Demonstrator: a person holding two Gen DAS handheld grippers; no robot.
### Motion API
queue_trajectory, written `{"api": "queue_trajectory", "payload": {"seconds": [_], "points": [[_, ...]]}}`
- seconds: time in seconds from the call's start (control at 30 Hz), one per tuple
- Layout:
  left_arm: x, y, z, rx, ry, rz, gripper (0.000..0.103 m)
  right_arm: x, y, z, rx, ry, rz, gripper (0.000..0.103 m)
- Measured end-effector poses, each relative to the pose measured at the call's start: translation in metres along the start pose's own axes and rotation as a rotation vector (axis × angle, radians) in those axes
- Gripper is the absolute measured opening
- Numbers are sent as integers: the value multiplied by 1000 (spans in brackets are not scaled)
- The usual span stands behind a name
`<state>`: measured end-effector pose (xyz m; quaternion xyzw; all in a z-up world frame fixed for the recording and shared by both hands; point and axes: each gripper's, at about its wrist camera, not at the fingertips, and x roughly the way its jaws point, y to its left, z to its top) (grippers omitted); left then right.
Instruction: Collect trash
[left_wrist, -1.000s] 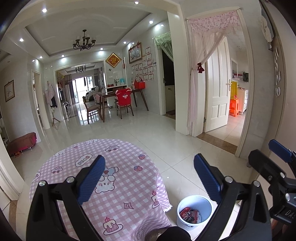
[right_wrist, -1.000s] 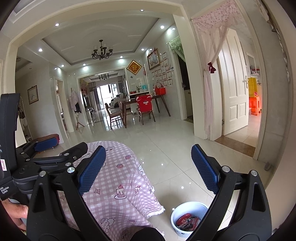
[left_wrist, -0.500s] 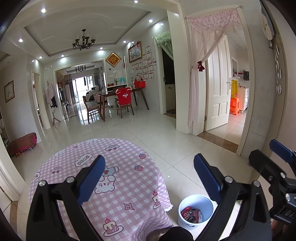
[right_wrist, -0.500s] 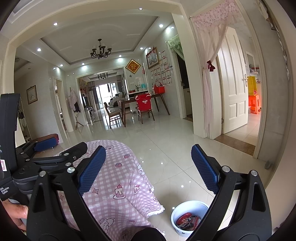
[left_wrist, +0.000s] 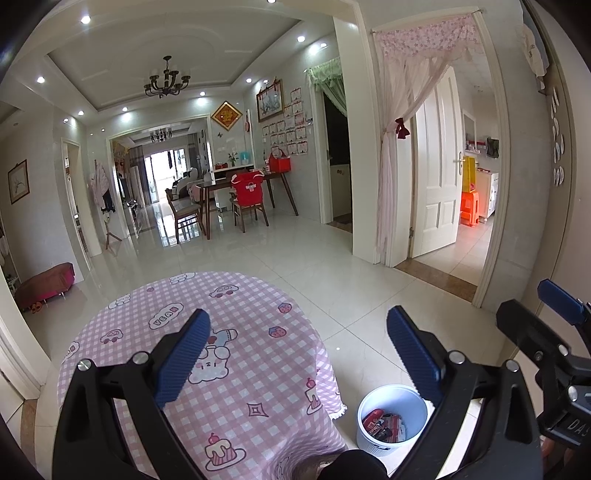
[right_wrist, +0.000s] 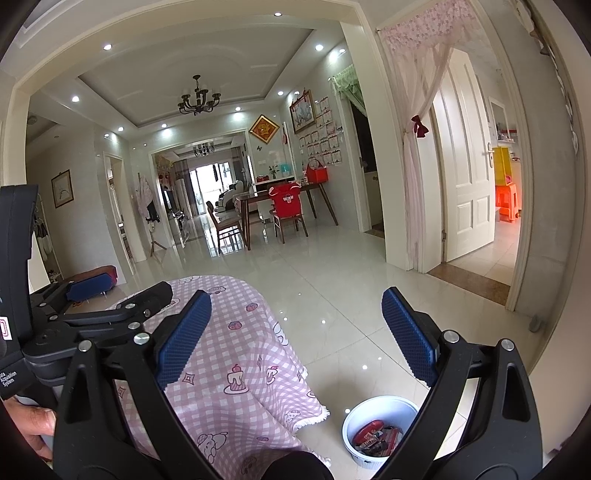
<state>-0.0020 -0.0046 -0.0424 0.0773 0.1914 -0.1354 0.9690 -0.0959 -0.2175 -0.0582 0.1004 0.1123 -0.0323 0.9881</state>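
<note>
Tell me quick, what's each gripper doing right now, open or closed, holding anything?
Left gripper: open, holding nothing, above the pink checked tablecloth.
Right gripper: open, holding nothing; the white bin sits on the floor below.

The left gripper (left_wrist: 295, 354) is black with blue bumpy pads (left_wrist: 183, 356). Under it, the worktop (left_wrist: 255, 369) wears a pink and white checked cloth with little bears, cakes and strawberries. Down to the right of the gripper sits a white bucket (left_wrist: 369, 437) with red and dark wrappers (left_wrist: 384, 426) inside. The right gripper (right_wrist: 297, 332) is black and blue too. The floor (left_wrist: 332, 280) ahead is shiny white. Far ahead, a chair (left_wrist: 249, 188) wears red.
</note>
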Motion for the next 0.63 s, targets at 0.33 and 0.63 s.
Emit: {"api": "queue_trajectory", "payload": {"seconds": [0.33,0.63], "points": [[4,-1,0,2,4,-8,95,5,0,-3,9,4,-8,92],[21,14,-7,-13,28,-2,95,18,9,-7,5,27,-6,93]]}}
